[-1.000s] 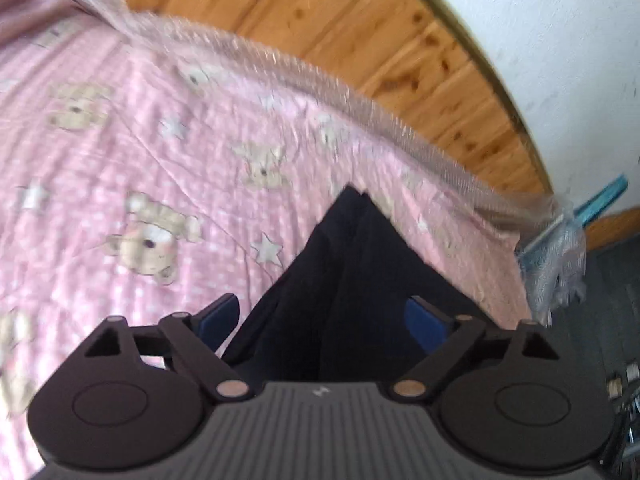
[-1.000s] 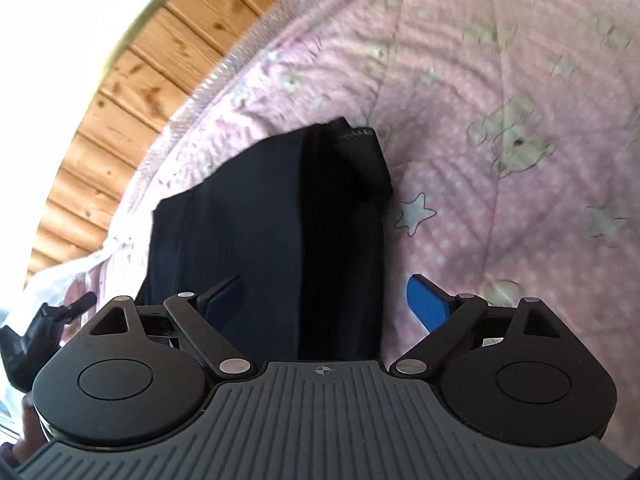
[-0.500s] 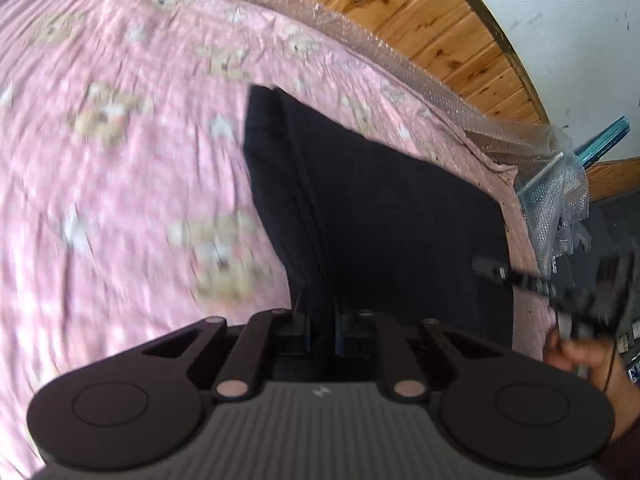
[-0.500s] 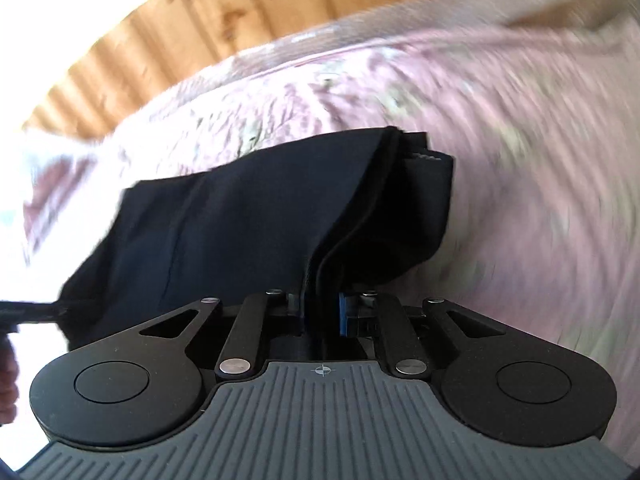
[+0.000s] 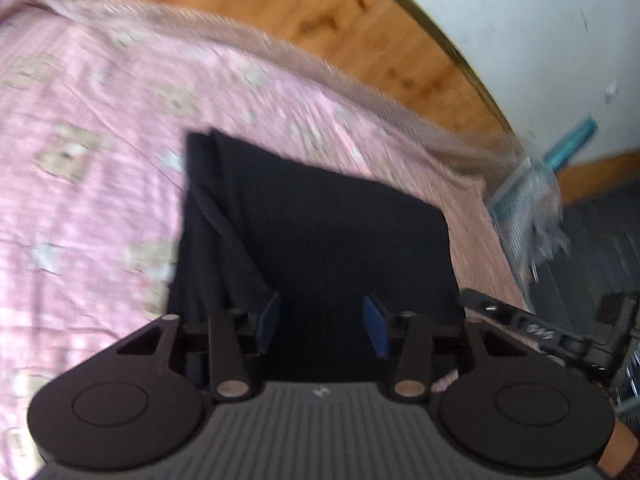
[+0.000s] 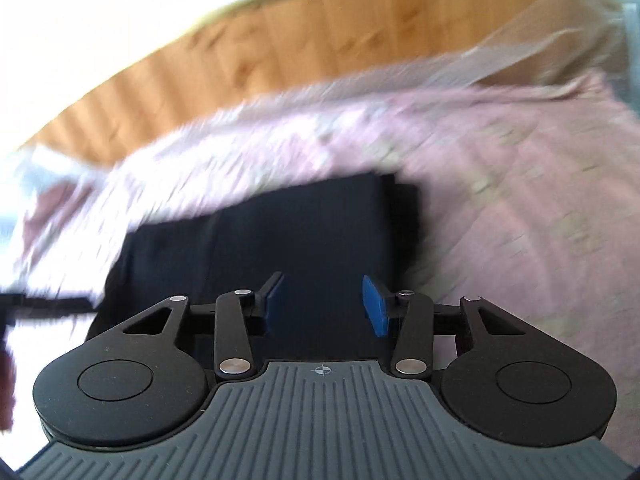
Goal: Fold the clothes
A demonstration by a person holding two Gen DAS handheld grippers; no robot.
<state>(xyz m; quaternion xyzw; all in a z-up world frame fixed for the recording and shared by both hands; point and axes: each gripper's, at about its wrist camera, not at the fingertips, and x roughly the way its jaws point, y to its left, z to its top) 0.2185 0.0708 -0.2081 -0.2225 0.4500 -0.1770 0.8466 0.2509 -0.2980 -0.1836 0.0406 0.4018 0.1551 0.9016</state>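
Note:
A folded black garment [image 5: 320, 224] lies on a pink bedsheet [image 5: 80, 200] printed with bears and stars. My left gripper [image 5: 322, 326] is open just above the garment's near edge, blue pads apart, holding nothing. The right wrist view shows the same garment [image 6: 280, 232] on the sheet [image 6: 520, 200], blurred by motion. My right gripper [image 6: 323, 306] is open over the garment's near edge and holds nothing. Part of the right gripper [image 5: 540, 336] shows at the right of the left wrist view.
A wooden headboard [image 5: 280, 8] and white wall [image 5: 540, 40] lie beyond the bed. Crinkled clear plastic [image 5: 320, 68] runs along the bed's far edge. A teal item wrapped in plastic [image 5: 532, 184] stands at the bed's right corner.
Half a second ago both grippers were shut on the garment's near edge. Both have opened and let it go, and the garment now lies flat on the sheet.

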